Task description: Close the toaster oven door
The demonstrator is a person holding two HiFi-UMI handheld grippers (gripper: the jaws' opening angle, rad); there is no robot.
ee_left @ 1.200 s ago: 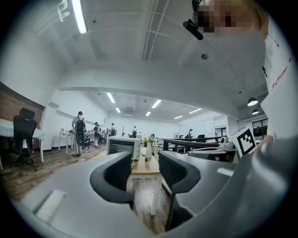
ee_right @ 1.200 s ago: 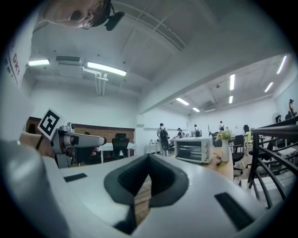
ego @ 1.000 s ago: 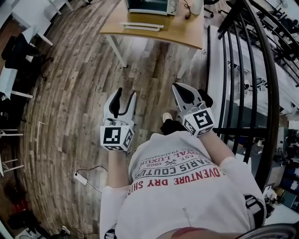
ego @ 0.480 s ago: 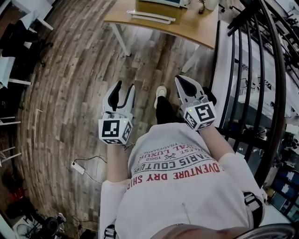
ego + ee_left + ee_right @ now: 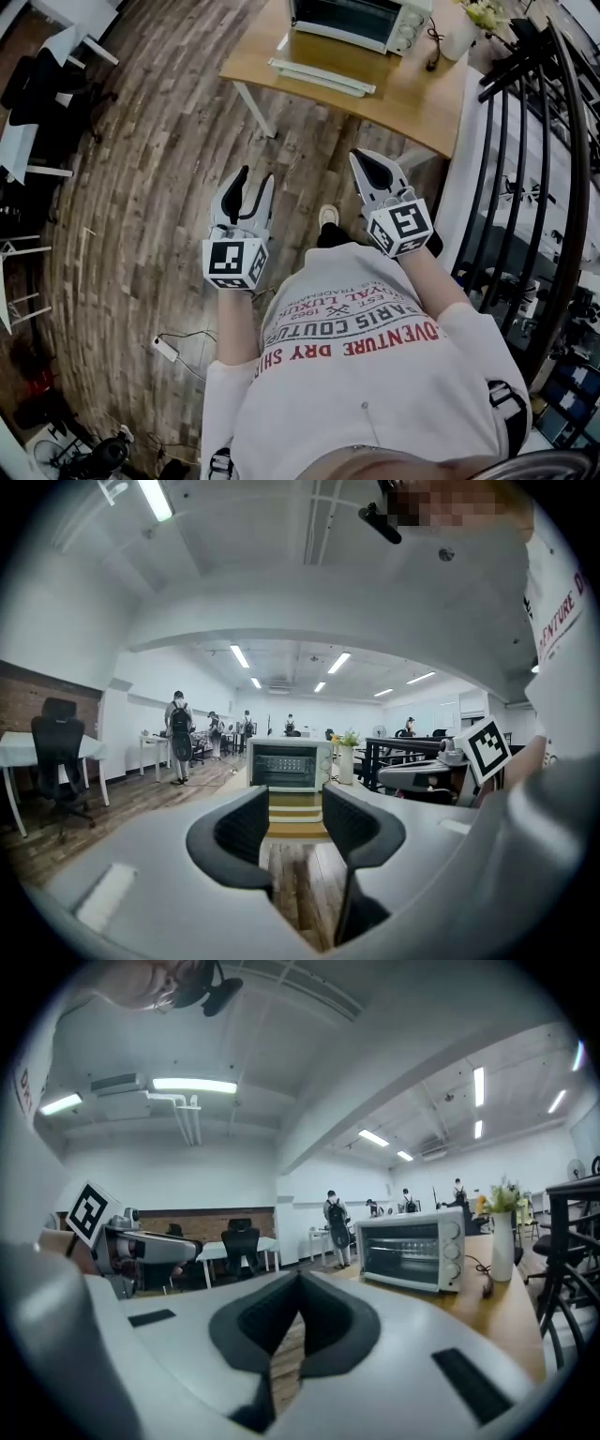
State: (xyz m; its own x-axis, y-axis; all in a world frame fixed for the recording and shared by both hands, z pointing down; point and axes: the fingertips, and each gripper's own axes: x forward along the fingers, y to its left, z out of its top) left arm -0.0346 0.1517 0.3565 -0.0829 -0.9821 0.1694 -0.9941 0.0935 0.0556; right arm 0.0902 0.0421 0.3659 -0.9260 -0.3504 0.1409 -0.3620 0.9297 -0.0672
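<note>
Toaster oven (image 5: 361, 19) sits at the far edge of the wooden desk (image 5: 412, 98). Its door (image 5: 321, 77) looks to me dropped flat toward the desk's near edge, a pale slab in front of the open cavity. By my reading nothing of the closing is done yet: the door has to be reached, lifted and pushed shut. Both tools hang over the plank floor, well apart from the desk, close in front of my operator's torso. The left gripper (image 5: 255, 178) has its jaws spread fairly wide with nothing between them; in its own view the oven shows through the gap, far off. The right gripper (image 5: 362, 161) has its pads pressed together at the tips and carries nothing. A vase (image 5: 466, 28) with flowers stands just beside the oven toward the desk's right corner. For writing, the shirt (image 5: 356, 337) reads upside down from the head view: "ADVENTURE DRY SHIR", "PARIS COUTU" and "1962". I can make out no brand on the oven, and the marker cubes show only square patterns.
</note>
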